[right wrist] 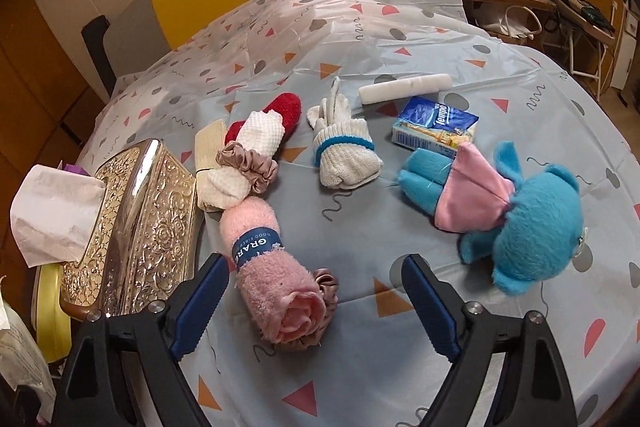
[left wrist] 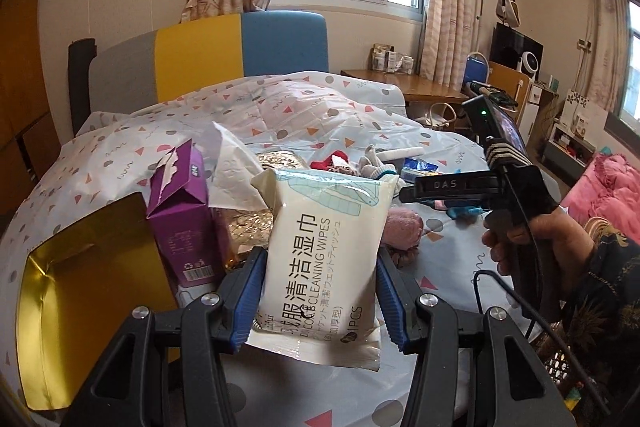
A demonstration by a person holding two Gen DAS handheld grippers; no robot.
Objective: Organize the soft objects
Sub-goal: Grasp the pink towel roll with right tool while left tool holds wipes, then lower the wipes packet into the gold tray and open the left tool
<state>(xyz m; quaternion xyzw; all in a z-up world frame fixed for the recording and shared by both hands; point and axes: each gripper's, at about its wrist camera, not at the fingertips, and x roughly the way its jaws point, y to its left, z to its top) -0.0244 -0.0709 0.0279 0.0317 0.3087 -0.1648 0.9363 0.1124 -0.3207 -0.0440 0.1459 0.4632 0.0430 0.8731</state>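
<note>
The left gripper [left wrist: 318,293] clamps a pack of cleaning wipes [left wrist: 324,255] by its two long edges, blue pads pressed in. The pack is off the table, long axis running away from the camera, its far end tipped slightly right (printed text runs lengthwise). Behind it stand a purple carton [left wrist: 182,219] and a gold box [left wrist: 72,307].

The right gripper [right wrist: 316,303] holds nothing; its jaws stand wide apart above the patterned tablecloth [right wrist: 400,39], the rolled pink towel [right wrist: 276,279] between its fingers but untouched.

Only the right wrist view shows the blue plush toy [right wrist: 524,223], work gloves [right wrist: 344,155] and tissue packet [right wrist: 436,127] clearly. Only the left wrist view shows the person's right hand [left wrist: 532,247].
</note>
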